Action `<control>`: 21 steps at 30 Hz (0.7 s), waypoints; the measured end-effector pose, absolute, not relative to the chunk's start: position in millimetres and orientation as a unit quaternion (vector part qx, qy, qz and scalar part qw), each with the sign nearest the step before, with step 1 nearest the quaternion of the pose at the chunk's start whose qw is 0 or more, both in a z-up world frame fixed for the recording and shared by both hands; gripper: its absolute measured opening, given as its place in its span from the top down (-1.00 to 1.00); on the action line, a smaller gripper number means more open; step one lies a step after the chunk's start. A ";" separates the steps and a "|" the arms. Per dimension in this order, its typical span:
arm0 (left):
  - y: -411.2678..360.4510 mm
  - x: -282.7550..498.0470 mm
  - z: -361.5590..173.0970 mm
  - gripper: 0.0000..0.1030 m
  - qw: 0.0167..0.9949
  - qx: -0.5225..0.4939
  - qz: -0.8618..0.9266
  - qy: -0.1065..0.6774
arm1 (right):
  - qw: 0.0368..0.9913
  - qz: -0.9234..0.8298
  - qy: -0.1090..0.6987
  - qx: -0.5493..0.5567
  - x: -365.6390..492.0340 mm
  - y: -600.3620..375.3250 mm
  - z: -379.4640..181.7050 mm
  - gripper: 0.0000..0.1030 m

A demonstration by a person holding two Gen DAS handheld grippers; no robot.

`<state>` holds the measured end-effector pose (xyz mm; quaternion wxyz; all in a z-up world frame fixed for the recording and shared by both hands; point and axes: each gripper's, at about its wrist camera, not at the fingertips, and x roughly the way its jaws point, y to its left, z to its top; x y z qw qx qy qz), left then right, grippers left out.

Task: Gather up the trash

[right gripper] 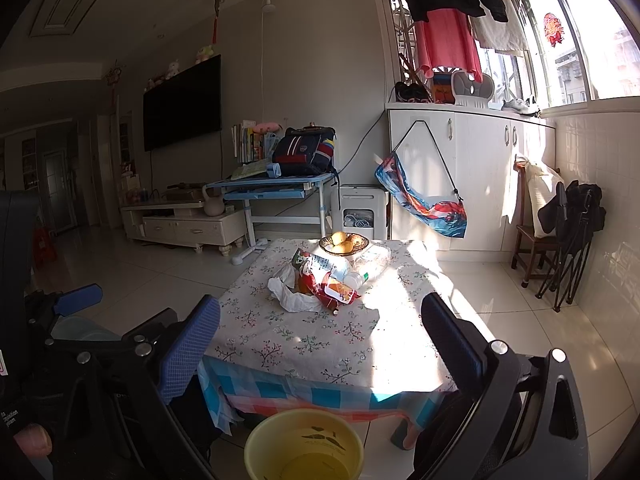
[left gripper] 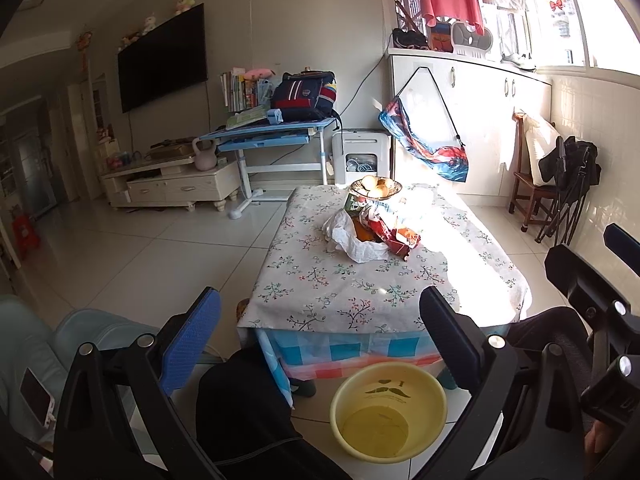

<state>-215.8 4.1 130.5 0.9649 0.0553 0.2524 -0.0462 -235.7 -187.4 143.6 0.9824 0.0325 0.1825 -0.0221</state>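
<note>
At the near end of the low surface (right gripper: 320, 344), both tools are raised and idle. Left hand-held gripper (left gripper: 320, 340): jaws spread wide, nothing between them. Right hand-held gripper (right gripper: 320, 344): likewise spread, empty. Each appears at the edge of the other's view, so the two are held side by side.

Directly below and between the jaws, on the floor against the surface's near edge: yellow bin (left gripper: 390, 410), empty, a moustache graphic printed on its inner wall. No lettering there can be read.

Further out, ahead of both tools and well apart from them: trash pile (right gripper: 320, 284) on the floral cloth, toward the far half of the surface. It includes crumpled white paper (right gripper: 292, 296), red snack wrappers (right gripper: 338, 290), and a carton with green printing (left gripper: 354, 204); print on all of these is too small to read. The wrappers' long axis runs diagonally, near-right to far-left in the right wrist view. Just behind the pile, touching or nearly so: fruit bowl (right gripper: 344, 244) — not trash.

Judgement: the pile lies straight ahead, slightly left of centre for the right tool and slightly right of centre for the left tool. Neither is clearly nearer. The reach is forward over the bin, then back and down to drop.
</note>
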 end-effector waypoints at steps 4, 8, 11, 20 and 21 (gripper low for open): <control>4.1 -215.8 130.3 -0.87 0.965 0.056 -0.046 0.252 | 0.982 -0.022 0.184 0.032 -235.5 -187.8 144.2 -0.88; 4.7 -215.2 130.4 -0.87 0.965 0.056 -0.045 0.252 | 0.982 -0.022 0.185 0.030 -235.6 -187.8 145.0 -0.88; 6.2 -214.3 130.0 -0.87 0.965 0.055 -0.042 0.253 | 0.982 -0.023 0.188 0.027 -234.2 -186.0 141.5 -0.88; 12.9 -210.4 130.0 -0.87 0.967 0.050 -0.029 0.250 | 0.978 -0.032 0.206 -0.006 -225.2 -175.7 123.5 -0.88; 15.0 -209.0 130.0 -0.87 0.967 0.048 -0.027 0.250 | 0.977 -0.032 0.209 -0.011 -223.6 -174.5 122.0 -0.88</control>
